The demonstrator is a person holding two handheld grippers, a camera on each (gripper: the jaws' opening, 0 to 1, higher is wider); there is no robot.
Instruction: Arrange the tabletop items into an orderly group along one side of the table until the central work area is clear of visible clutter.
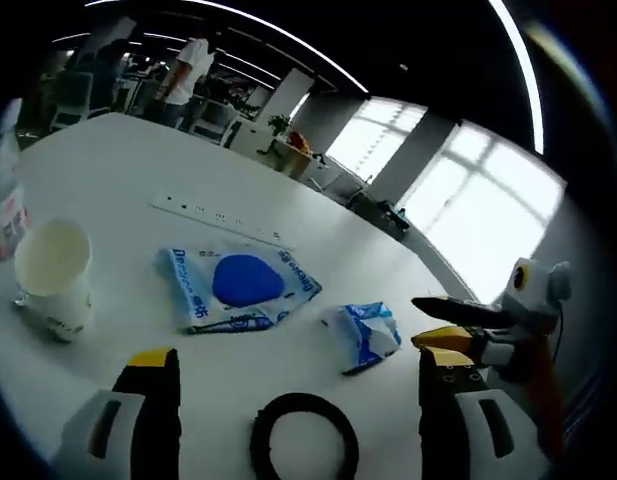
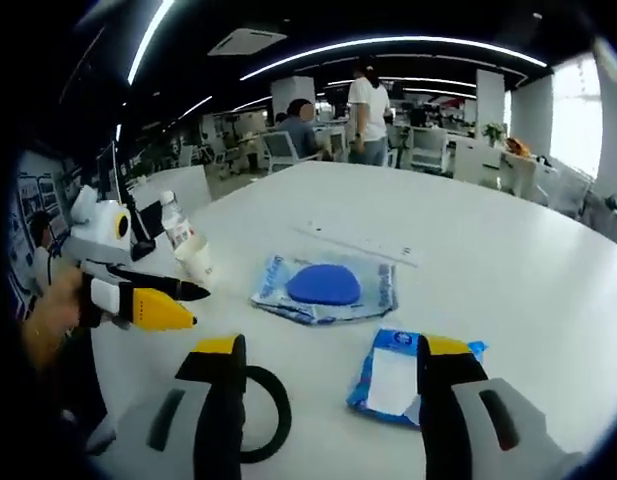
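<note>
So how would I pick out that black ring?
Start at the big white table and find the flat packet with the blue oval. The black ring lies nearer, between the left gripper's fingers; it alone is black and hollow.

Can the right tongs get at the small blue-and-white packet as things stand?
Probably yes: the small blue-and-white packet lies flat just ahead of the open right tongs, partly between the jaws, with nothing covering it.
</note>
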